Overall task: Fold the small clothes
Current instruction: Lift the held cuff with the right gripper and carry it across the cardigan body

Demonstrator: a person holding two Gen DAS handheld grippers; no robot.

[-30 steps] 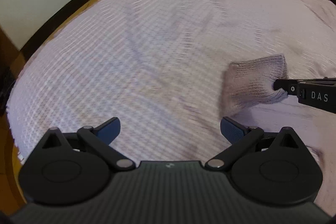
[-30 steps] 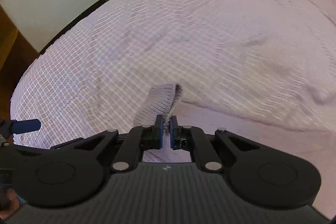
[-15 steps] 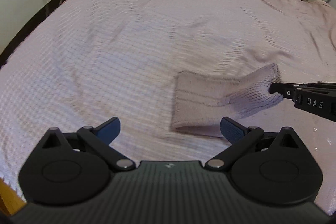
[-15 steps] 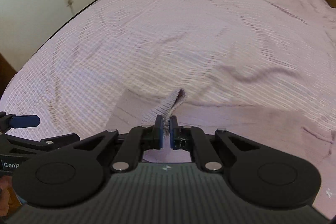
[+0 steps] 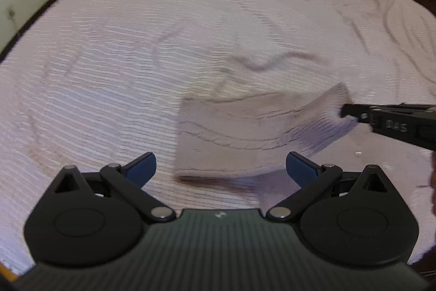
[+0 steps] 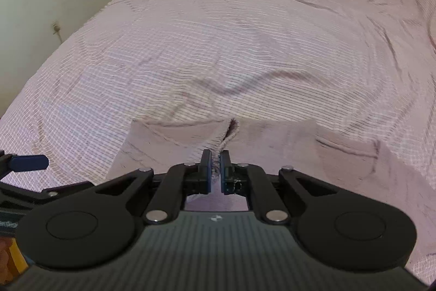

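Your left gripper (image 5: 220, 167) hangs with its 2 blue-tipped fingers (image 5: 141, 165) spread wide, holding nothing. Your right gripper (image 6: 215, 168) has its 2 fingers (image 6: 206, 162) pressed nearly together, pinching a fold of the cloth (image 6: 174, 152); seen from the left, it reaches in from the right side.

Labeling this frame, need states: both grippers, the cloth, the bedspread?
left gripper: open, empty, hovering near the cloth's near edge.
right gripper: shut on cloth, pinching a raised edge.
cloth: mostly flat on the bedspread, one end lifted by the right gripper.
bedspread: spread out, wrinkled.
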